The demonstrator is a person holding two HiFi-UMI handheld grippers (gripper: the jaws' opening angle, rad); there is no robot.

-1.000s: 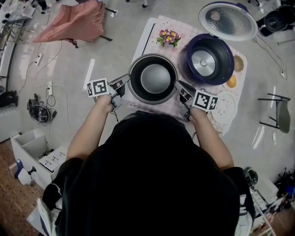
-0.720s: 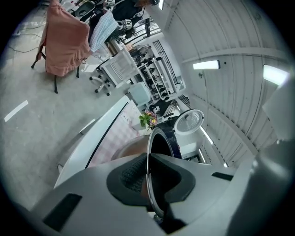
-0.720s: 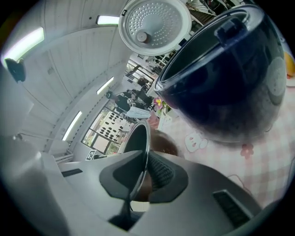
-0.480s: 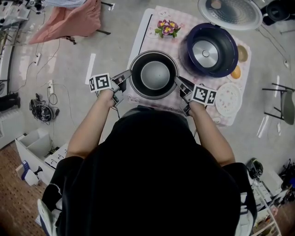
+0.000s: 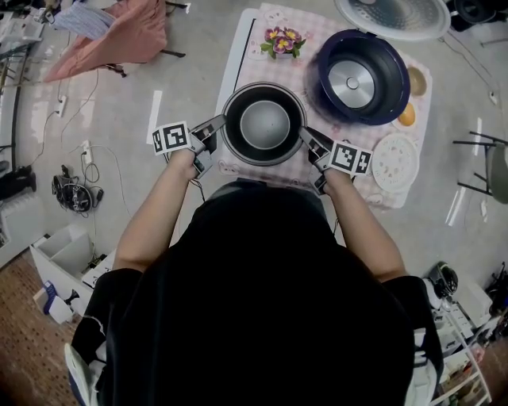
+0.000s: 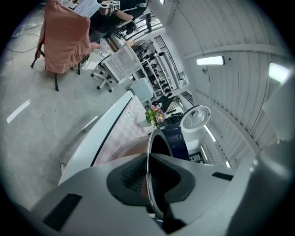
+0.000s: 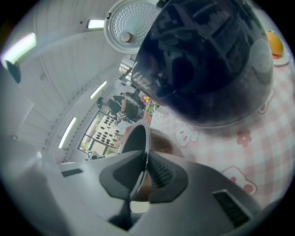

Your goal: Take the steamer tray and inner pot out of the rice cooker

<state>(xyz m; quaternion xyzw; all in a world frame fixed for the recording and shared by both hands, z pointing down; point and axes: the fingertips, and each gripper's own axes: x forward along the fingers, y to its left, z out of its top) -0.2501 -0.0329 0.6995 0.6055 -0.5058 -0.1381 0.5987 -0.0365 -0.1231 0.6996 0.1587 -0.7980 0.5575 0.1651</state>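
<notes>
The metal inner pot [image 5: 264, 124] is outside the rice cooker [image 5: 325, 79], over the pink checked cloth [image 5: 242, 71] to the cooker's left. My left gripper [image 5: 220, 125] is shut on the pot's left rim and my right gripper [image 5: 305, 136] is shut on its right rim. In the left gripper view the thin rim [image 6: 150, 152] runs between the pads of that gripper [image 6: 148, 177]. In the right gripper view the rim [image 7: 144, 138] is pinched the same way by the right gripper [image 7: 144, 173]. The white perforated steamer tray [image 5: 394, 162] lies on the cloth right of my right hand.
The cooker's lid [image 5: 391, 16] stands open behind the dark blue body, whose bare heating plate [image 5: 352, 80] shows. A flower pot [image 5: 282, 40] sits at the cloth's far edge. An orange item [image 5: 407, 116] lies right of the cooker. A chair draped in pink [image 5: 111, 36] stands far left.
Both grippers have sunk toward the cloth with the pot between them, mostly in the first half second. Neither grip on the rim has changed.
</notes>
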